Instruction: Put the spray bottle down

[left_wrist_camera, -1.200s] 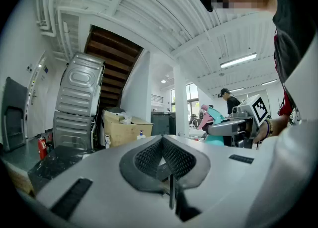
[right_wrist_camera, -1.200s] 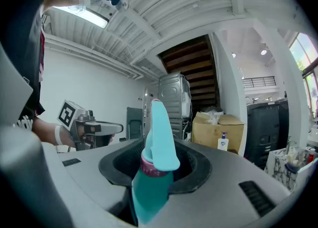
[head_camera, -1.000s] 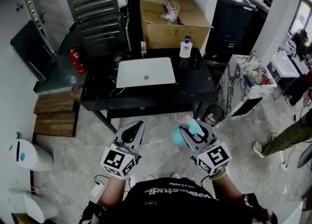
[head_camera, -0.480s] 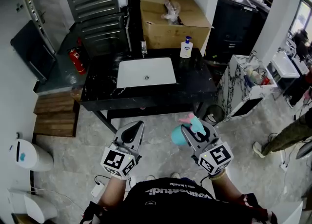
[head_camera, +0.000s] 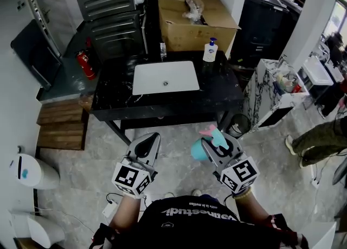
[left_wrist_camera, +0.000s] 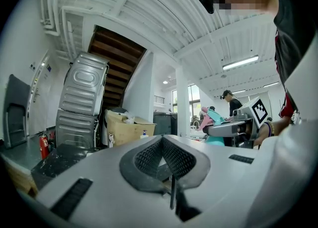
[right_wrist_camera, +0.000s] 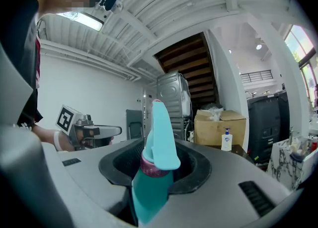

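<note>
Grey stone floor (head_camera: 179, 145) fills the lower half of the head view, where a person stands short of a black counter (head_camera: 108, 101) with a white sink (head_camera: 165, 77) set into its top. At the counter's far edge, in the upper middle of the frame, are a soap pump bottle (head_camera: 210, 51) and a brown cardboard box (head_camera: 195, 23); a red fire extinguisher (head_camera: 85, 64) sits at the upper left, with wooden steps (head_camera: 62, 128) below it. The right gripper (head_camera: 214, 142), at lower centre-right, has its jaws clamped on a teal spray bottle (head_camera: 201, 149), which is held above the floor and well apart from the counter. Seen from the right gripper view, the bottle stands roughly upright between the dark pads, its pink collar and teal trigger head rising above them. The left gripper (head_camera: 152, 140), just beside it at lower centre-left, carries nothing; the left gripper view shows its mesh pads drawn together to a point. A second person's leg (head_camera: 320, 142) enters at the right edge of the frame.
</note>
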